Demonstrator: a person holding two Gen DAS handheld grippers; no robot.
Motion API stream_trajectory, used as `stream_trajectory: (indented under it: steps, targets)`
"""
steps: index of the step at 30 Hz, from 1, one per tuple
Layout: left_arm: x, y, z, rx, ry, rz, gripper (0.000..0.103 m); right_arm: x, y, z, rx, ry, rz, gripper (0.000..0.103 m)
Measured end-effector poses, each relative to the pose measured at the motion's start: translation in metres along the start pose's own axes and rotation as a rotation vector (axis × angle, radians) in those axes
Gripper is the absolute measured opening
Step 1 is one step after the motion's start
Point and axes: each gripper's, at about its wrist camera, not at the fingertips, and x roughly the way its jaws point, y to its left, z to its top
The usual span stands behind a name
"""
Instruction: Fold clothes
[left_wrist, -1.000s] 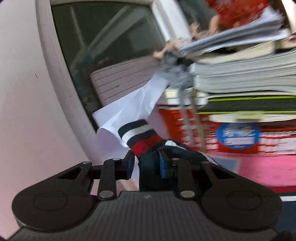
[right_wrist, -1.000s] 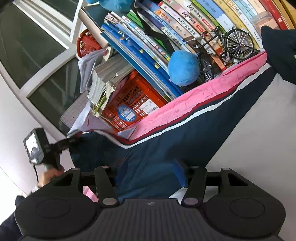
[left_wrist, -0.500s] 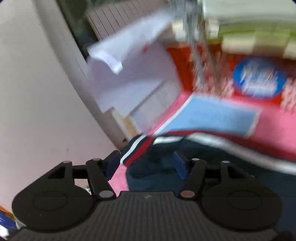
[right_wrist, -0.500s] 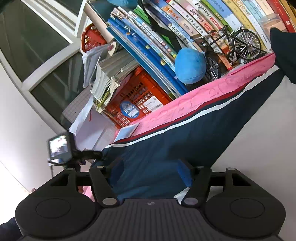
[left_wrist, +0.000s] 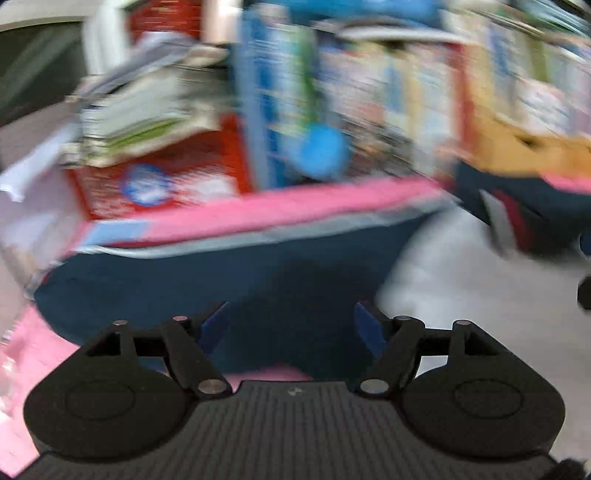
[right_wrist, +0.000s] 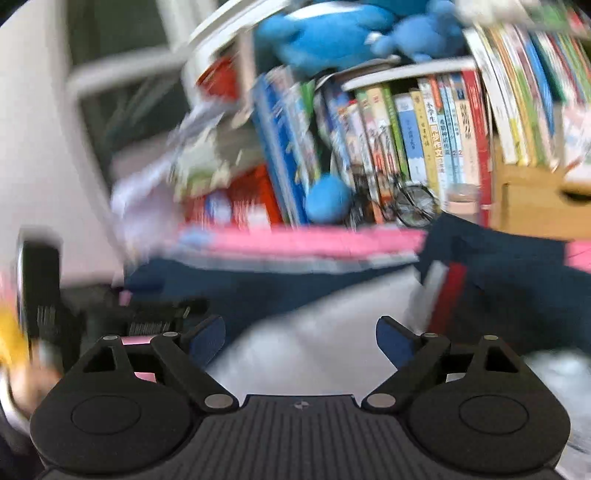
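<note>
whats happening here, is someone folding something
A person with a handheld gripper in each hand is folding a navy garment with white and red stripes, spread on a pink cover in front of a bookshelf. Right now neither holds it: the left gripper and the right gripper both have their jaws open above the cloth. Both views are motion-blurred.

Left gripper (left_wrist: 291, 325): jaws spread wide, nothing clamped between them. Right gripper (right_wrist: 301, 339): jaws likewise wide apart and empty. Both views motion-blurred.
</note>
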Motion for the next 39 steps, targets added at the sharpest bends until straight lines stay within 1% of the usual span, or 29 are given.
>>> stream_trajectory:
  steps: [3,4,6,8,9,10,13,14,15,17,18,19,21,22,23,25,26,29,31,32,34,36,38,39]
  targets:
    - [-0.013,-0.014,-0.020,0.050,-0.011,0.004,0.078,-0.045,0.014,-0.050,-0.134,0.071,-0.027,0.090]
    - [-0.017,-0.018,-0.027,0.066,-0.015,0.006,0.080,-0.057,0.016,-0.067,-0.154,0.091,-0.032,0.090]
    - [-0.026,-0.028,-0.041,0.099,-0.023,0.008,0.082,-0.078,0.013,-0.099,-0.147,0.129,-0.088,0.090]
    - [-0.034,-0.037,-0.054,0.132,-0.030,0.011,0.082,-0.100,0.010,-0.132,-0.140,0.167,-0.143,0.092]
    - [-0.040,-0.037,-0.057,0.139,-0.030,0.017,0.083,-0.117,0.001,-0.145,-0.123,0.132,-0.166,0.092]
    - [-0.045,-0.037,-0.061,0.151,-0.032,0.024,0.083,-0.129,-0.007,-0.152,-0.109,0.117,-0.197,0.092]
    - [-0.062,-0.035,-0.073,0.187,-0.038,0.053,0.083,-0.159,-0.036,-0.167,-0.039,0.088,-0.362,0.093]
    - [-0.071,-0.035,-0.077,0.194,-0.042,0.052,0.083,-0.169,-0.043,-0.171,-0.016,0.078,-0.423,0.093]
    - [-0.079,-0.035,-0.081,0.201,-0.048,0.050,0.083,-0.177,-0.044,-0.172,0.002,0.075,-0.463,0.093]
    - [-0.106,-0.036,-0.091,0.196,-0.091,-0.015,0.083,-0.188,-0.029,-0.176,-0.054,0.045,-0.469,0.092]
    - [-0.120,-0.039,-0.096,0.192,-0.116,-0.063,0.085,-0.194,-0.021,-0.177,-0.082,0.031,-0.472,0.092]
    - [-0.130,-0.042,-0.099,0.191,-0.134,-0.100,0.088,-0.195,-0.009,-0.177,-0.115,0.001,-0.414,0.092]
    - [-0.149,-0.050,-0.105,0.197,-0.165,-0.174,0.092,-0.199,0.016,-0.178,-0.179,-0.057,-0.297,0.092]
    - [-0.156,-0.055,-0.109,0.209,-0.173,-0.204,0.093,-0.200,0.028,-0.178,-0.210,-0.086,-0.238,0.092]
    - [-0.162,-0.061,-0.112,0.221,-0.180,-0.235,0.094,-0.197,0.034,-0.176,-0.225,-0.092,-0.200,0.092]
    - [-0.166,-0.071,-0.120,0.248,-0.166,-0.255,0.094,-0.187,0.048,-0.173,-0.253,-0.091,-0.115,0.092]
    - [-0.168,-0.076,-0.124,0.262,-0.159,-0.265,0.094,-0.180,0.056,-0.174,-0.267,-0.082,-0.086,0.092]
    - [-0.165,-0.083,-0.138,0.293,-0.130,-0.240,0.094,-0.161,0.064,-0.185,-0.292,-0.022,-0.044,0.092]
    - [-0.162,-0.085,-0.148,0.311,-0.110,-0.219,0.095,-0.157,0.061,-0.195,-0.303,0.013,-0.065,0.093]
    - [-0.163,-0.081,-0.150,0.292,-0.106,-0.217,0.096,-0.161,0.058,-0.200,-0.297,0.021,-0.078,0.093]
    - [-0.163,-0.073,-0.154,0.254,-0.098,-0.214,0.102,-0.167,0.036,-0.202,-0.237,0.036,-0.120,0.095]
    - [-0.164,-0.063,-0.159,0.185,-0.072,-0.225,0.103,-0.182,0.006,-0.205,-0.152,0.032,-0.205,0.096]
    - [-0.168,-0.056,-0.159,0.144,-0.051,-0.227,0.102,-0.202,-0.019,-0.208,-0.096,0.026,-0.306,0.097]
    - [-0.171,-0.054,-0.154,0.149,-0.058,-0.220,0.100,-0.211,-0.030,-0.207,-0.058,0.034,-0.344,0.097]
